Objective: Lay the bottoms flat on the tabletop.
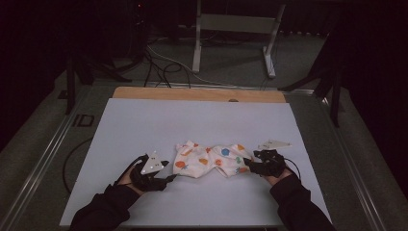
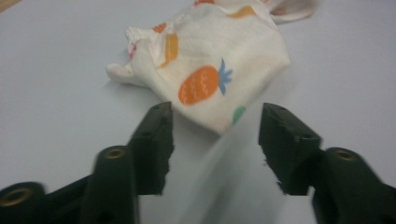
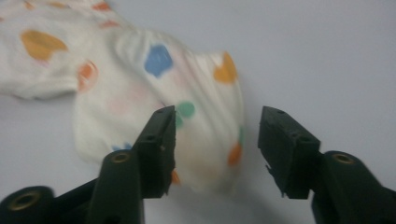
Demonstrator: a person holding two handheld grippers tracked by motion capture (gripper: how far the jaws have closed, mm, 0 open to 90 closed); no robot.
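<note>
A small crumpled white garment (image 1: 209, 160) printed with orange fruit and coloured dots lies on the white table top, toward the front. My left gripper (image 1: 171, 177) sits at its left end. In the left gripper view the jaws (image 2: 215, 135) stand open, with the garment's near corner (image 2: 210, 60) just ahead of the tips and not touched. My right gripper (image 1: 249, 165) is at the garment's right end. In the right gripper view its jaws (image 3: 215, 135) are open too, and the garment's edge (image 3: 154, 88) lies between them without the pads pressing on it.
The white table top (image 1: 192, 120) has a wooden strip (image 1: 197, 94) along its far edge. Beyond it on the dark floor are cables (image 1: 159, 65) and a metal stand (image 1: 231, 24). Both sleeved forearms come in from the bottom.
</note>
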